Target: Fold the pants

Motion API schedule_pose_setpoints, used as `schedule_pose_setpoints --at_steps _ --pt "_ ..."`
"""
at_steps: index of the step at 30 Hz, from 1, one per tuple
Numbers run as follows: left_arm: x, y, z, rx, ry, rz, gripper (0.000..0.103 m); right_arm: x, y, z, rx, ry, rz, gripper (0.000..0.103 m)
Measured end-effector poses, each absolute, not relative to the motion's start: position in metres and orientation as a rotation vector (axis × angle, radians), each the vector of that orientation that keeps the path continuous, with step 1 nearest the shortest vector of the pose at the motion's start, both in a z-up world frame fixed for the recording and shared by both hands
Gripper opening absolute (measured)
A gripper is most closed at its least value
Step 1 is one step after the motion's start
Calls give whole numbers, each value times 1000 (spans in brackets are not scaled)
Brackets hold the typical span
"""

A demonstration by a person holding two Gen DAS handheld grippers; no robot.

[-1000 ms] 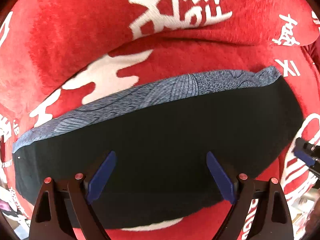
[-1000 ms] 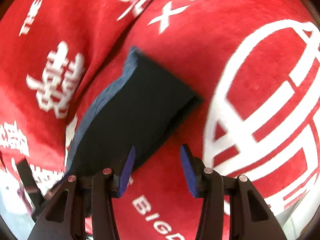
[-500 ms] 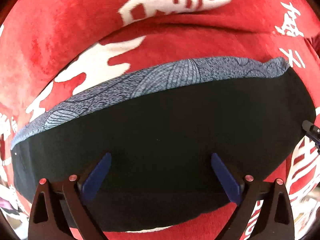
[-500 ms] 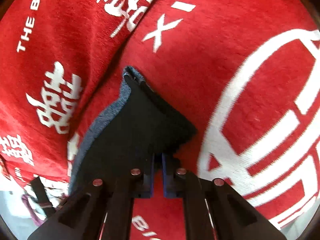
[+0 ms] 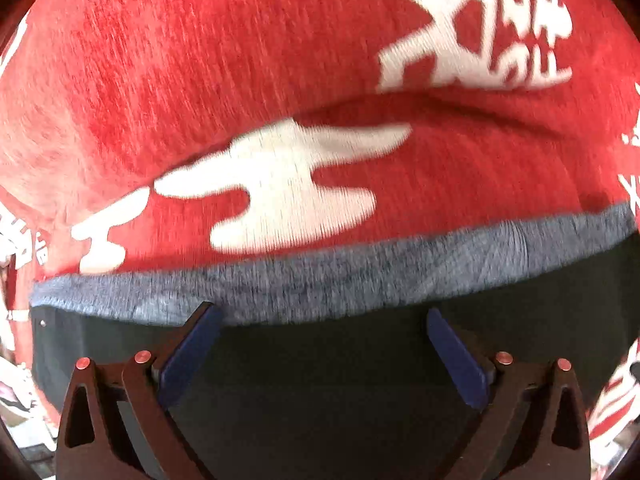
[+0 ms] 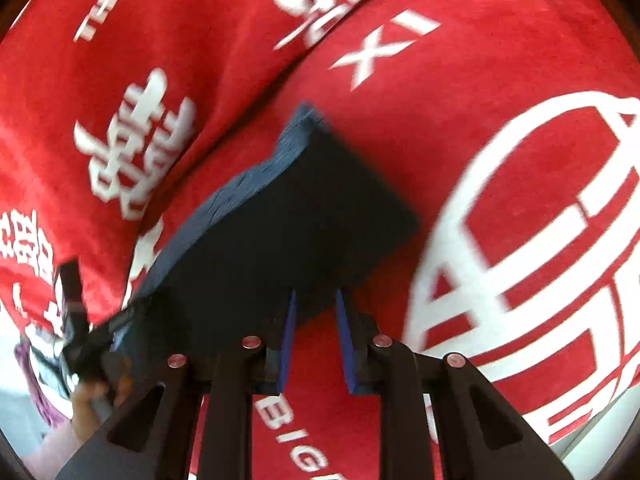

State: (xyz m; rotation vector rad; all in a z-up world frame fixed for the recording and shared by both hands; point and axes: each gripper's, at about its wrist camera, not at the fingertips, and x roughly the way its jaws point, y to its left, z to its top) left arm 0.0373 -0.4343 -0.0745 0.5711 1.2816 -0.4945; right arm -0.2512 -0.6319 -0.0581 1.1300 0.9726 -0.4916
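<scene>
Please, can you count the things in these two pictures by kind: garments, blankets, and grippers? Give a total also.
Garments: 1, the dark folded pants with a grey patterned inner side.
Blankets: 1, the red blanket with white print, under the pants.
Grippers: 2, the left gripper and the right gripper, each with blue pads.
Total: 4
</scene>
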Motion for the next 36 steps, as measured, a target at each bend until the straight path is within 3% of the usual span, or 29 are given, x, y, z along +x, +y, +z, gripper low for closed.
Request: schedule_pose_setpoints --at_steps 7,17,20,24,29,36 --pt "54 -440 -48 638 1208 -503 103 -229 -597 -64 1172 1032 -371 24" --pt "53 -265 -29 702 1280 -275 103 -196 -540 -61 1140 1079 -206 25" --pt "50 -247 -67 705 1344 -197 103 -173 -530 -52 1077 1089 -207 25" --pt "29 -229 -63 706 1278 -234 103 -147 -522 -45 1015 1104 -165 25" --pt "41 -217 -72 635 1333 -241 103 -132 -480 -52 1155 1118 51 37" --pt "64 -190 -63 440 1472 -246 103 -110 -419 -97 1421 1088 123 37"
